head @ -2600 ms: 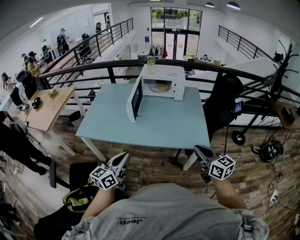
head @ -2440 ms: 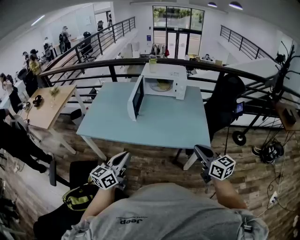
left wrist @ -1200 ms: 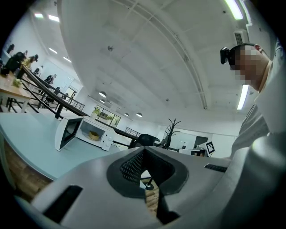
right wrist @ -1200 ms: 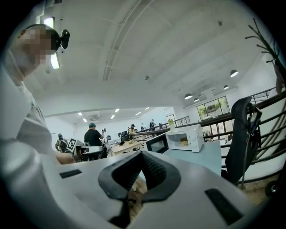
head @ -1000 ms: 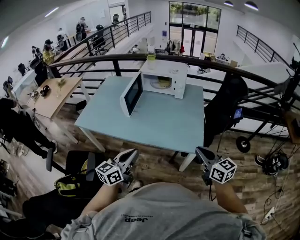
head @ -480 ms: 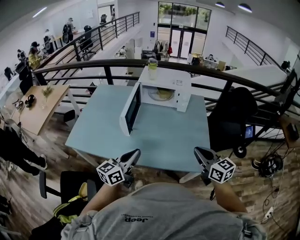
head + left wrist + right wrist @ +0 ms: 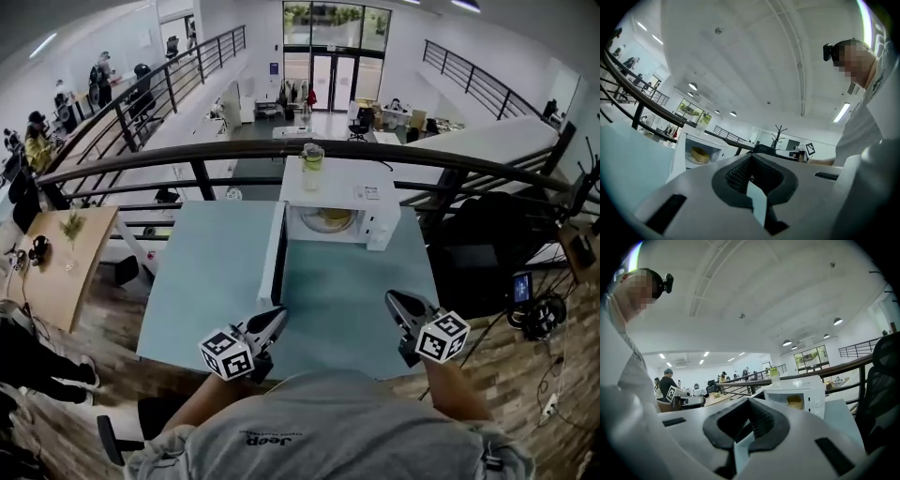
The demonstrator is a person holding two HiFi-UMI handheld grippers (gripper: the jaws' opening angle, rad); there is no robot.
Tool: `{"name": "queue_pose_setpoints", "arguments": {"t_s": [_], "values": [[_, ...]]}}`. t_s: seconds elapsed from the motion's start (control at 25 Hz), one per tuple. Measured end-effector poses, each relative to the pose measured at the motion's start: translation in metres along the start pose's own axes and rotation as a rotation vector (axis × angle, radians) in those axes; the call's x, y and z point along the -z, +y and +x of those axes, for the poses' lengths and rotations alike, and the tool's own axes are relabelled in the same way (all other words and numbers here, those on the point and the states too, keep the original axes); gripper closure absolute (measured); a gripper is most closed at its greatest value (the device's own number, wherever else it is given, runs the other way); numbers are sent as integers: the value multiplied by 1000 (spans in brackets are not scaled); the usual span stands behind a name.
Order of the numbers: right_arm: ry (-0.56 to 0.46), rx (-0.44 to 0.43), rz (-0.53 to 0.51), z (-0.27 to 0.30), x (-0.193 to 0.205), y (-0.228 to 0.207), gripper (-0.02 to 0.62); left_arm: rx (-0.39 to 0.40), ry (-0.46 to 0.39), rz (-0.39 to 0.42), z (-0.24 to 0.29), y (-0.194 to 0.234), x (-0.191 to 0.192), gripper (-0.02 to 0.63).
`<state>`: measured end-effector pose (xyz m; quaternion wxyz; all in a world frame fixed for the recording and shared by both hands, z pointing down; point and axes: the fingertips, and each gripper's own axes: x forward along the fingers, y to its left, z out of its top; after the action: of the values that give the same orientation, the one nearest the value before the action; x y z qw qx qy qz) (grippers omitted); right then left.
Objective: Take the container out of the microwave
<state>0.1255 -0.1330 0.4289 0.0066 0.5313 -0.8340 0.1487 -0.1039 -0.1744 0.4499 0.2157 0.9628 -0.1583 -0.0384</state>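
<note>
The white microwave (image 7: 337,199) stands at the far side of the pale blue table (image 7: 202,281), its door (image 7: 275,255) swung open to the left. Inside it sits a yellowish bowl-like container (image 7: 329,220), also visible in the left gripper view (image 7: 699,154) and the right gripper view (image 7: 794,401). My left gripper (image 7: 275,319) is shut and empty over the table's near edge, left of centre. My right gripper (image 7: 396,302) hangs shut and empty at the near right. Both point level toward the microwave, well short of it.
A clear bottle with yellow-green contents (image 7: 312,157) stands on top of the microwave. A dark railing (image 7: 141,155) runs behind the table. A black office chair (image 7: 487,248) is to the right, and a wooden table (image 7: 52,272) to the left. People stand far off at the left.
The view has closed in on the table: the microwave is nearer and seen head-on. Both grippers, earlier over the wooden floor, are now above the table's near edge, still shut.
</note>
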Motion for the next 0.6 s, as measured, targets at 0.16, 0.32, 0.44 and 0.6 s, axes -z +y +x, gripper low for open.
{"name": "queue_pose_setpoints", "arguments": {"t_s": [0.16, 0.32, 0.44, 0.6], "values": [[17, 48, 21, 22, 2, -15, 577, 47, 20, -9, 13, 21, -6, 589], [33, 65, 29, 33, 1, -34, 577, 75, 31, -25, 34, 32, -9, 589], [42, 63, 39, 37, 3, -51, 577, 76, 43, -19, 52, 35, -6, 589], [37, 24, 38, 37, 2, -81, 577, 30, 48, -18, 84, 36, 6, 589]]}}
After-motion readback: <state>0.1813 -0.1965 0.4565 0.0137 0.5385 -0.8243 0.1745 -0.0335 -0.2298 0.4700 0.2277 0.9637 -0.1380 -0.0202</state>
